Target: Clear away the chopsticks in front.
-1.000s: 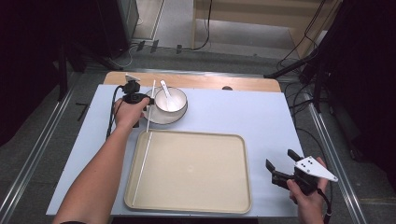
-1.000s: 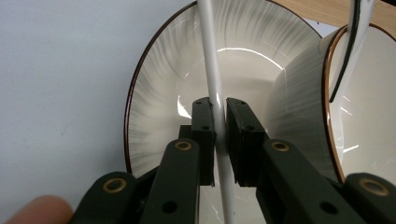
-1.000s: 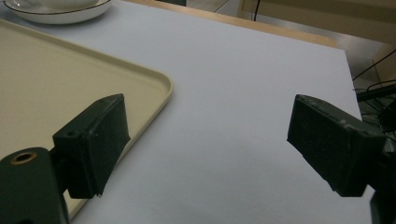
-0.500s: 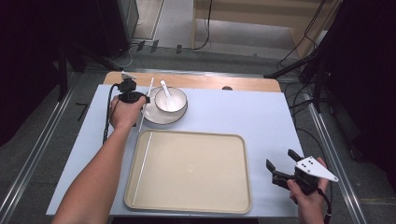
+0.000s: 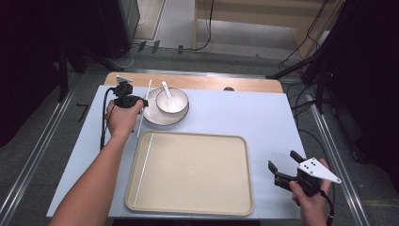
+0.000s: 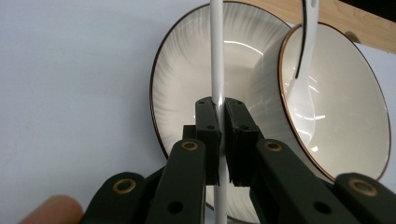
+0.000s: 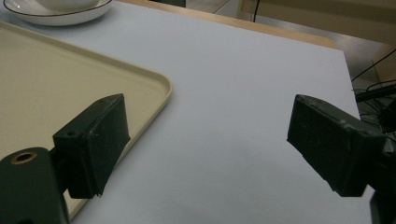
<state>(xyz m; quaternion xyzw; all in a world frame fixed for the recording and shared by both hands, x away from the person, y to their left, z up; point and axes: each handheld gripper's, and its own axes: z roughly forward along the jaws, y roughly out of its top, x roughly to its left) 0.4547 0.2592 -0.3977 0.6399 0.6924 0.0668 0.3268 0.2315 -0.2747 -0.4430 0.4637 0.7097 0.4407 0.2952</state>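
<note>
Left claw point(image 6: 218, 121): black, brass-coloured rivets. Chopstick point(image 6: 217, 56) in it: plain glossy white. Second chopstick point(image 5: 142, 165): white too. Plate point(image 6: 187, 88): off-white, fine radial ribbing, thin dark brown rim line. Bowl point(image 6: 345, 107): same off-white, same brown rim. Spoon point(image 6: 301, 88): white. Tray point(image 5: 197, 174): plain cream-beige. Desk point(image 5: 244, 113): pale blue-lilac cover, light wood strip at far edge. Right claw point(image 5: 283, 169): black, with a light grey plate.

Your high view: above your side, facing forward-down over whole surface point(image 5: 244, 113). Your left hand-held gripper point(image 6: 218, 108) view: close on plate point(image 6: 187, 79). Right view: low, skimming tray point(image 7: 56, 79) corner. All share plate.
</note>
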